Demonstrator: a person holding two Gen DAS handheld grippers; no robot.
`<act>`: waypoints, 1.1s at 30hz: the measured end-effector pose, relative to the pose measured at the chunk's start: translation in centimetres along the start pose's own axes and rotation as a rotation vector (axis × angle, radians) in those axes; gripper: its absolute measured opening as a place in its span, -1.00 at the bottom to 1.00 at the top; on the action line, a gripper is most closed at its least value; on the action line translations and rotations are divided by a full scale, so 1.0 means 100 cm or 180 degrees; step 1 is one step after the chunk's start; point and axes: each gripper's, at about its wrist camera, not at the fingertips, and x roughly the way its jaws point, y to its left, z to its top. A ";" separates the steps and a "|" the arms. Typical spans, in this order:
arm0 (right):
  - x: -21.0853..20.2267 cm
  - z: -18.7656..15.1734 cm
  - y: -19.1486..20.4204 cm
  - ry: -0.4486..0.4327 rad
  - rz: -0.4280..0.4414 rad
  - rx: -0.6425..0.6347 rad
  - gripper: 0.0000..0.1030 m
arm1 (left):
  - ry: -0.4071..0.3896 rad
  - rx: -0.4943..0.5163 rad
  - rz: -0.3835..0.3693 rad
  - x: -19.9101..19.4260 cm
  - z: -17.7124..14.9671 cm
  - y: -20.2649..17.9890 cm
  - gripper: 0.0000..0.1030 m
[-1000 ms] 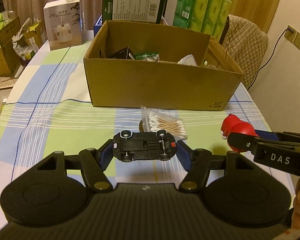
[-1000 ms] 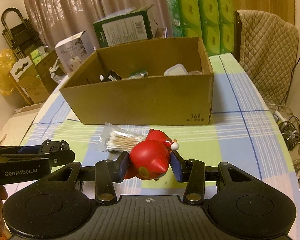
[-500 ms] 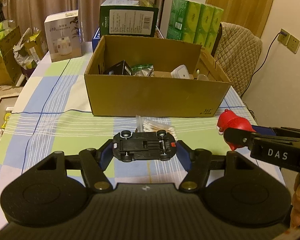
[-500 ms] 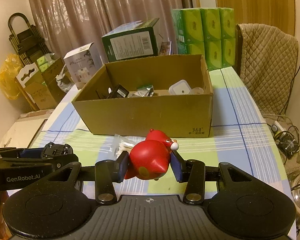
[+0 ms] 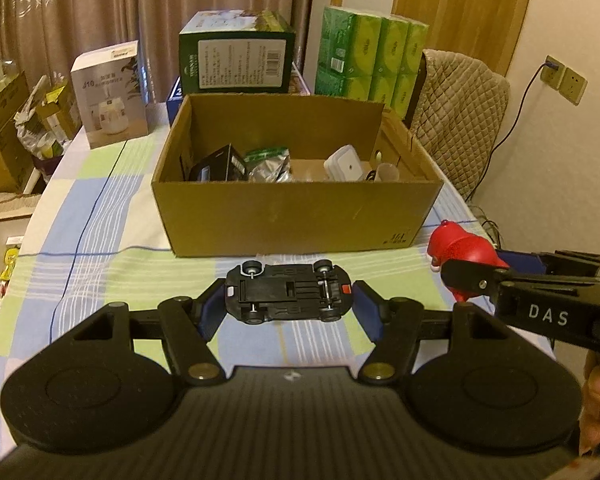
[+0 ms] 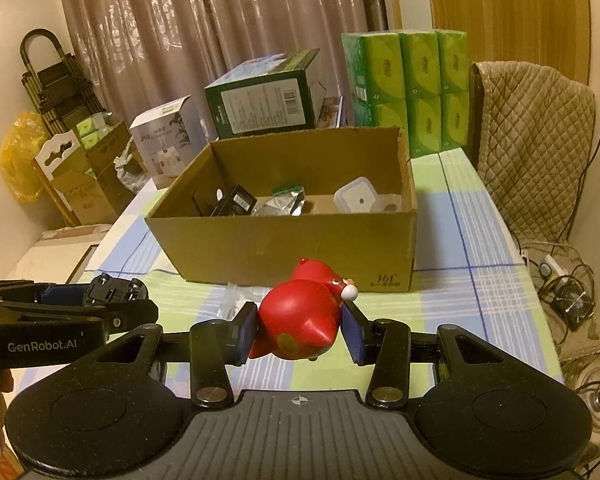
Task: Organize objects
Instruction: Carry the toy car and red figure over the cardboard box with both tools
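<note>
Toy car (image 5: 288, 292), underside up, is clamped in the left tongs (image 5: 288, 300) and the red figure (image 6: 300, 320) in the right tongs (image 6: 298, 330), both held near the cardboard box (image 5: 300, 212); next, carry over its near wall and release.

Two fisheye views, each mounted on a hand-held gripper, look forward and downward along its fingers. The left gripper (image 5: 290, 298) view faces the box (image 5: 296, 216) on the counter (image 5: 100, 208) head-on, near. The right gripper (image 6: 298, 322) view sees it from slightly right. Both share box, counter, curtains; each shows the other gripper at its edge.
</note>
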 end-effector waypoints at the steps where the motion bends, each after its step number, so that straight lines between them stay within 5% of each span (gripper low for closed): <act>1: 0.000 0.003 -0.001 -0.0004 0.0000 -0.0012 -0.18 | -0.0005 -0.0012 -0.0022 0.001 0.003 0.000 0.21; 16: 0.015 0.063 -0.004 -0.0098 -0.0013 -0.0261 -0.18 | -0.0145 0.0153 -0.0056 0.013 0.073 0.000 0.21; 33: 0.073 0.128 -0.029 -0.0028 0.0012 -0.0239 -0.18 | -0.0095 0.0216 -0.0026 0.069 0.132 0.011 0.21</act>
